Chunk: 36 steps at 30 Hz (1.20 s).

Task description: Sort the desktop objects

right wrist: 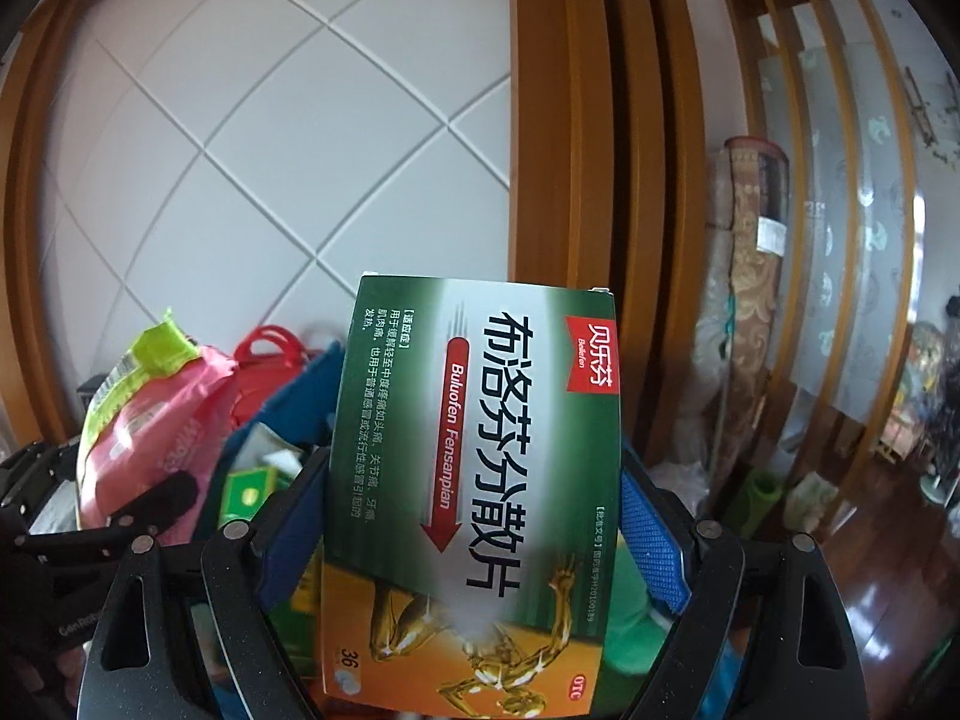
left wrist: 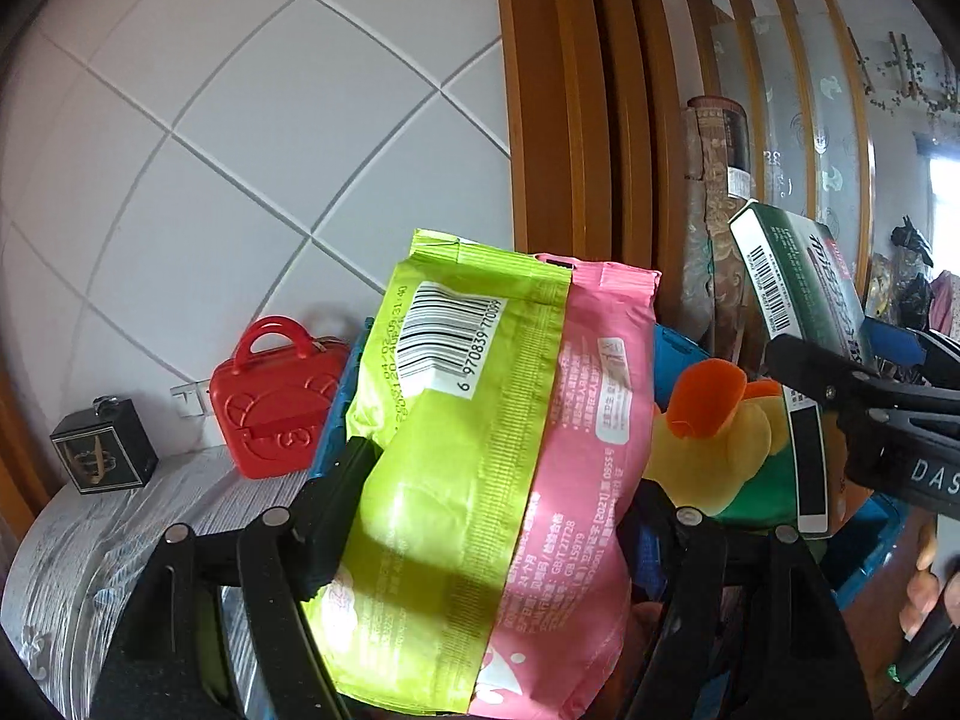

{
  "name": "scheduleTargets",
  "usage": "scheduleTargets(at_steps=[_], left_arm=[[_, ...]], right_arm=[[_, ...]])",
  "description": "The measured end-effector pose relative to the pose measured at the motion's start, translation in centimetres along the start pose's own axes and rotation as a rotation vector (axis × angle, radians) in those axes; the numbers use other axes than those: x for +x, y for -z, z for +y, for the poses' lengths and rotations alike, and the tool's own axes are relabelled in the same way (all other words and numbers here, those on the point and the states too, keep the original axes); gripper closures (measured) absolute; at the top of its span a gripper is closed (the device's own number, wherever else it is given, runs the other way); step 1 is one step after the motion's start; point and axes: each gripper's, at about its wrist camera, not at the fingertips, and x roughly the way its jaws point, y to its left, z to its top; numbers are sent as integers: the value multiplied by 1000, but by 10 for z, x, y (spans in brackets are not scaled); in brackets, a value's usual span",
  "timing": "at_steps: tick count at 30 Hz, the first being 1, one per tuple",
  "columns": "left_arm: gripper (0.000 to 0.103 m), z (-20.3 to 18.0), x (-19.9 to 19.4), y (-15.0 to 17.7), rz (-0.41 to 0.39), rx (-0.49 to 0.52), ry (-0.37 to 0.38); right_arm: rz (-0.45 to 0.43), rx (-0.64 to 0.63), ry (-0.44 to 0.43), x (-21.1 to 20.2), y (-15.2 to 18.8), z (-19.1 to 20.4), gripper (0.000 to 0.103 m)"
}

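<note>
My left gripper (left wrist: 501, 483) is shut on a soft wipes pack (left wrist: 480, 420), lime green on one half and pink on the other, held upright between the black fingers (left wrist: 333, 510). My right gripper (right wrist: 474, 480) is shut on a green and orange medicine box (right wrist: 480, 390), clamped between its blue pads (right wrist: 651, 534). In the left wrist view the same box (left wrist: 798, 300) shows at the right in the right gripper (left wrist: 840, 351). The right wrist view shows the wipes pack (right wrist: 150, 408) at the left. Both are held above a blue basket (left wrist: 681, 354).
A yellow and orange plush toy (left wrist: 714, 438) lies in the blue basket (right wrist: 288, 396). A red toy suitcase (left wrist: 276, 402) and a black box (left wrist: 102, 450) stand on the grey tabletop (left wrist: 90, 552) against the white tiled wall. Wooden door frame and a rolled carpet (right wrist: 744, 276) stand behind.
</note>
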Motion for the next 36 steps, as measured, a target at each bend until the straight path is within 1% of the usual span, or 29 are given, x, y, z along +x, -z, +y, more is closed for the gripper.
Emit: scheduleTargets(at_steps=[1, 4, 6, 8, 9, 10, 12, 14, 15, 17, 21, 23, 25, 30, 33, 36], left_arm=[[28, -9, 8, 0, 16, 17, -8], [27, -27, 31, 7, 78, 36, -15], [27, -35, 40, 14, 111, 55, -67], [24, -36, 43, 16, 137, 52, -55], [24, -37, 41, 15, 129, 47, -58], [22, -36, 36, 14, 113, 44, -71], [21, -33, 24, 11, 74, 39, -97], [17, -28, 15, 8, 51, 28, -96], [13, -24, 10, 8, 44, 21, -91], [13, -19, 2, 10, 38, 18, -92], [13, -13, -11, 13, 35, 4, -80], [12, -12, -18, 15, 35, 6, -75], [8, -12, -26, 18, 30, 10, -70], [4, -12, -52, 25, 7, -4, -28], [3, -13, -63, 30, 4, -9, -13], [3, -15, -69, 35, 13, -5, -7]], right_arm=[[8, -5, -6, 8, 1, -7, 15], [83, -30, -24, 35, 13, -17, 14], [134, -36, -40, 52, 25, -23, 13], [208, -24, -66, 72, 38, -30, 13], [220, -27, -65, 75, 42, -30, 13], [217, -17, -78, 74, 41, -33, 13], [196, -31, -91, 67, 41, -33, 9], [196, -40, -100, 61, 42, -30, 0], [191, -40, -101, 58, 43, -33, 0], [187, -38, -108, 50, 43, -32, 0], [175, -31, -96, 37, 39, -31, 0], [159, -33, -74, 26, 38, -31, 0], [137, -35, -50, 12, 36, -29, 0], [89, -21, 7, -22, 34, -29, 0], [80, -22, 53, -41, 38, -28, 0], [83, -14, 78, -54, 44, -31, 0]])
